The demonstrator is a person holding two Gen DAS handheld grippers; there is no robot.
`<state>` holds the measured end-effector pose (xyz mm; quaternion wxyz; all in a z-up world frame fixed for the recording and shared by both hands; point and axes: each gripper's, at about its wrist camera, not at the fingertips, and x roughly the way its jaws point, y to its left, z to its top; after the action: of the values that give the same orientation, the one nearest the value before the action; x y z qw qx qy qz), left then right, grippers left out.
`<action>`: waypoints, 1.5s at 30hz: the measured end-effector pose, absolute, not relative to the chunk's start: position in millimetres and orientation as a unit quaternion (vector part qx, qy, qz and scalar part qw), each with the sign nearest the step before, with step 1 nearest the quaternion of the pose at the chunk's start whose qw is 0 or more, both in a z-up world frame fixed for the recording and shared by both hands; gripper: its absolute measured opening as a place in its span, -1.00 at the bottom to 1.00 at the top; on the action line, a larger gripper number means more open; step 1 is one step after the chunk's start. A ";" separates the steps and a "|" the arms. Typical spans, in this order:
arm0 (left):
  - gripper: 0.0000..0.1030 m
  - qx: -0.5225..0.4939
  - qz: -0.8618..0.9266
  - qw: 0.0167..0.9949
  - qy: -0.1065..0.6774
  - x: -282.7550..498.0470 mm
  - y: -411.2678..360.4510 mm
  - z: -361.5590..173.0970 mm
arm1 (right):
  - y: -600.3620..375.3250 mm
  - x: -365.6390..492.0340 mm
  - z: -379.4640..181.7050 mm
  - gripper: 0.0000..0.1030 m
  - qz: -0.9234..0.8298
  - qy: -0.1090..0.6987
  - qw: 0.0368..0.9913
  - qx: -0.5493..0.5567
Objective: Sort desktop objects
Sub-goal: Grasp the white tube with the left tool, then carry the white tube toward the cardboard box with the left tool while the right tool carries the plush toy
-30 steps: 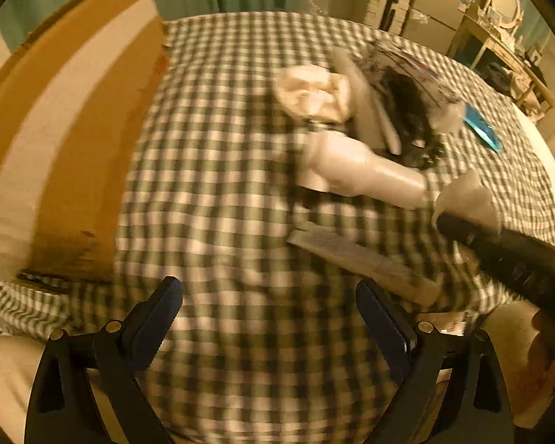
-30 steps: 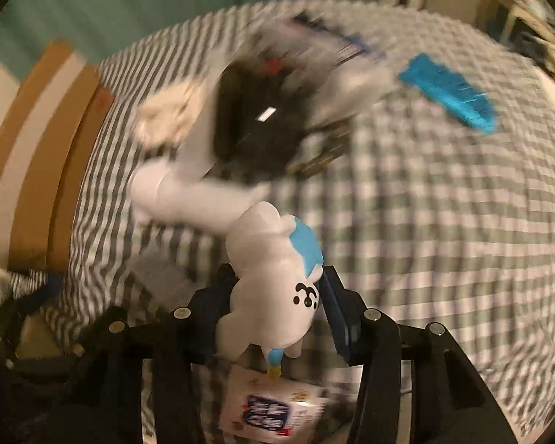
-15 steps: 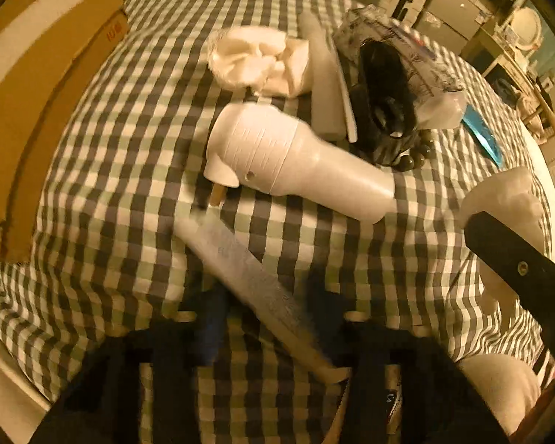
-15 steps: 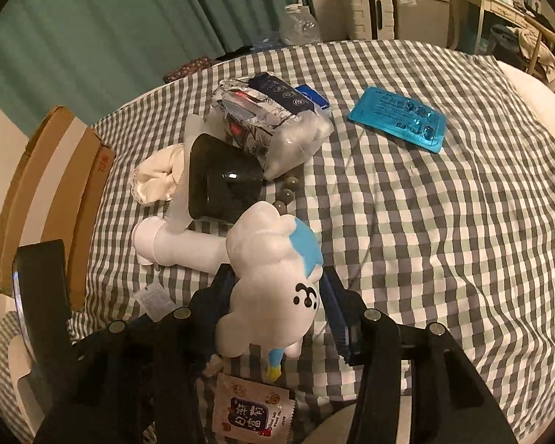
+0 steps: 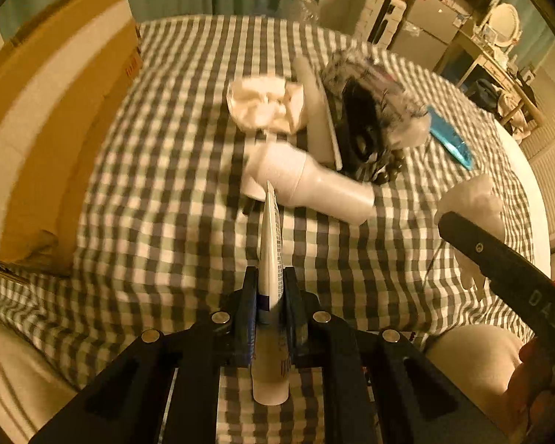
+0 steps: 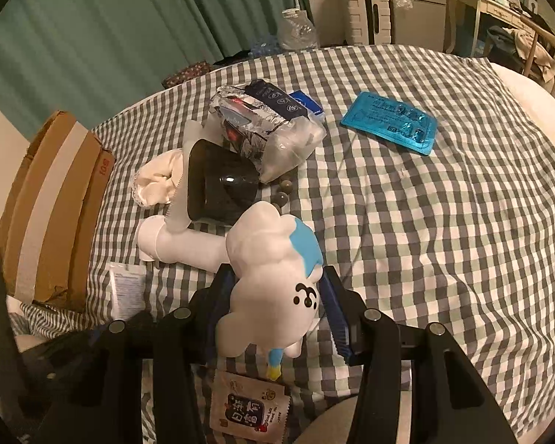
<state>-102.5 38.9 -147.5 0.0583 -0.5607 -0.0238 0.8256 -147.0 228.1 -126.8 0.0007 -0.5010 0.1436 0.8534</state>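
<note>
My left gripper is shut on a white cream tube, held edge-on above the checked tablecloth, its crimped end pointing at the white bottle. My right gripper is shut on a white plush toy with a blue patch, lifted above the cloth; the toy also shows at the right of the left wrist view. A pile lies beyond: a white bottle, a crumpled white cloth, a black object and a clear printed pouch.
A blue blister pack lies right of the pile. A cardboard box stands at the table's left edge. A small white sachet and a snack packet lie near the front edge. Furniture stands behind the table.
My left gripper moved over the white tube, closed on it and lifted it. The right gripper kept hold of the plush toy and rose higher above the table.
</note>
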 end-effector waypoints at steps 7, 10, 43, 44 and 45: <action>-0.77 -0.516 0.855 0.054 0.006 -109.8 33.4 -106.6 | 219.0 -125.6 -97.3 -0.08 0.876 0.098 0.020 -0.473; -0.77 -0.506 0.860 0.058 0.011 -110.5 39.6 -94.0 | 212.1 -119.4 -86.7 -0.08 0.880 0.083 0.021 -0.467; -0.76 -0.421 0.905 -0.021 -0.063 -142.7 -156.4 17.9 | 30.6 -109.5 36.8 -0.08 0.908 -0.015 -0.143 -0.394; -0.76 -0.427 0.902 -0.025 -0.060 -146.4 -160.8 14.0 | 27.0 -111.2 35.6 -0.08 0.907 -0.017 -0.147 -0.395; -0.76 -0.429 0.900 -0.034 -0.062 -148.4 -166.6 9.5 | 24.1 -112.8 34.3 -0.08 0.906 -0.018 -0.149 -0.396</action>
<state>-148.4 -166.6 9.5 -0.0339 -0.4291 -0.0617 0.9005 -112.8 24.1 34.3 -0.1490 -0.3958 -0.0183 0.9060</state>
